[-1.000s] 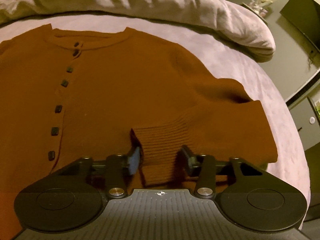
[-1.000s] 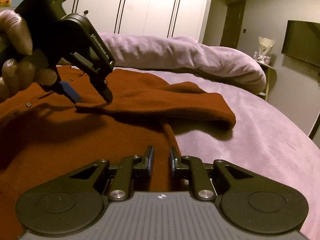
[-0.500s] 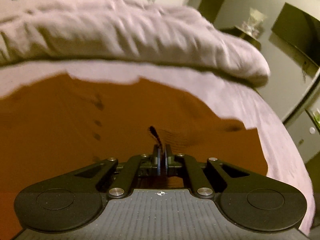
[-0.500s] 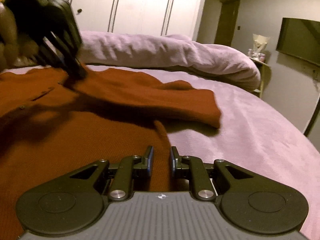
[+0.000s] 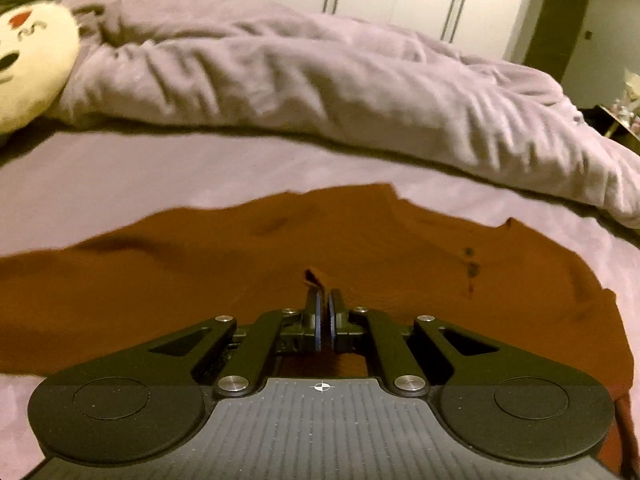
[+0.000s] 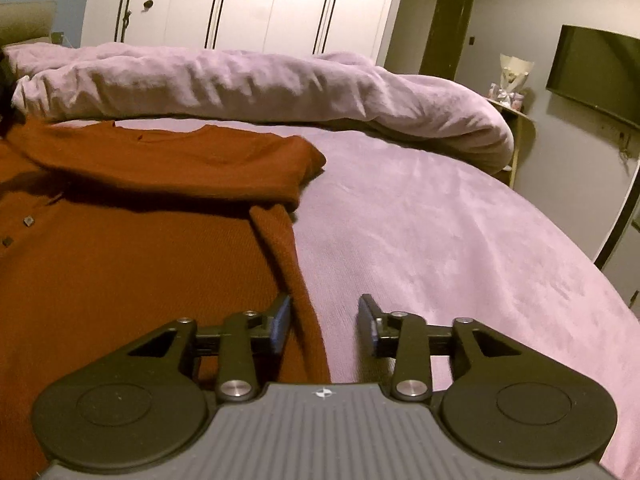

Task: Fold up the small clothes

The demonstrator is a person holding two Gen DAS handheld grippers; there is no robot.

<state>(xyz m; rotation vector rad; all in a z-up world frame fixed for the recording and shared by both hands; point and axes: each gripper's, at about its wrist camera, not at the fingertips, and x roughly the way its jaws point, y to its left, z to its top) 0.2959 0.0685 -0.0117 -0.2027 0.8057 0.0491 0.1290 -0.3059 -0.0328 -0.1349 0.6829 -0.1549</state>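
Rust-brown cardigan lies spread on the bed, w/ its collar toward the rumpled duvet along the far edge. One sleeve is folded across the body; its side edge runs down toward the near edge of the bed.

L gripper: jaws clamped narrow on a pinch of the cardigan's knit, a small tuft of fabric sticking up just past the tips. Buttons show to the right of it, blurred.

R gripper: jaws have just been opening, now approx. halfway apart, pads not pressing on anything. Cardigan's side edge passes between them, close to the left pad; the right pad sits over bare sheet.
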